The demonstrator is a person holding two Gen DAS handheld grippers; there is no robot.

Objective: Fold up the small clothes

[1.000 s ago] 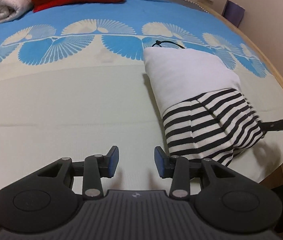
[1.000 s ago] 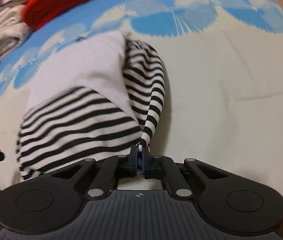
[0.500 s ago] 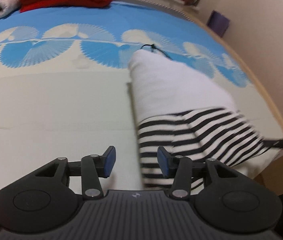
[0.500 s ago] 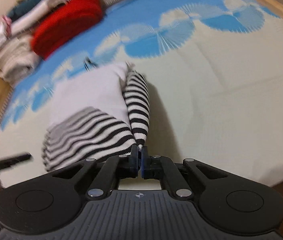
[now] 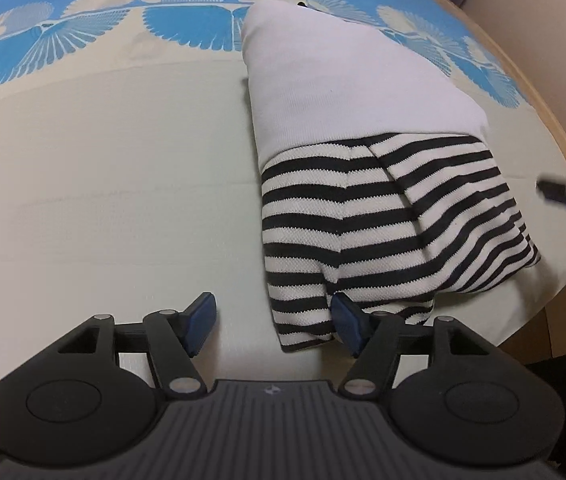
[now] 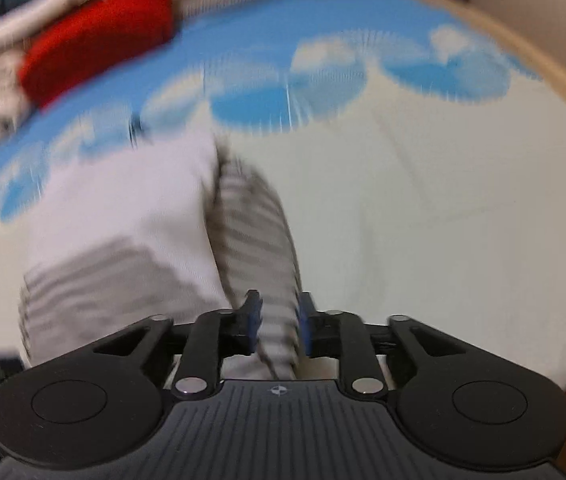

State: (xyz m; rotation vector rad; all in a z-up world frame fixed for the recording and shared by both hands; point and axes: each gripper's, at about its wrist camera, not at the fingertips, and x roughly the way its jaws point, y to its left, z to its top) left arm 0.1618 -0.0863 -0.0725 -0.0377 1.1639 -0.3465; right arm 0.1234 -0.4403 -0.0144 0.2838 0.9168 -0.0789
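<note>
The garment [image 5: 367, 168], white in its upper part and black-and-white striped below, lies on the bed cover [image 5: 103, 184] as a narrow folded bundle near the bed's near edge, with both striped side sections already turned in over the middle. I judge the lengthwise folds done; the crosswise fold, bringing one end over the other, appears to be left. My left gripper [image 5: 273, 322] is opening, its jaws standing wide; the bundle's near striped corner sits between them, the right pad close against the fabric and the left pad well clear on bare cover, so nothing is gripped there. My right gripper [image 6: 277, 322] is also opening, parted only partway, with the folded striped edge [image 6: 259, 240] lying between the pads; that view is blurred, but gaps show on both sides, so I read it as released. A stack of folded clothes [image 6: 95, 40], a red one among them, sits at the far side of the bed. The bundle's lower right edge looks slightly puffed rather than flat and may want smoothing.
</note>
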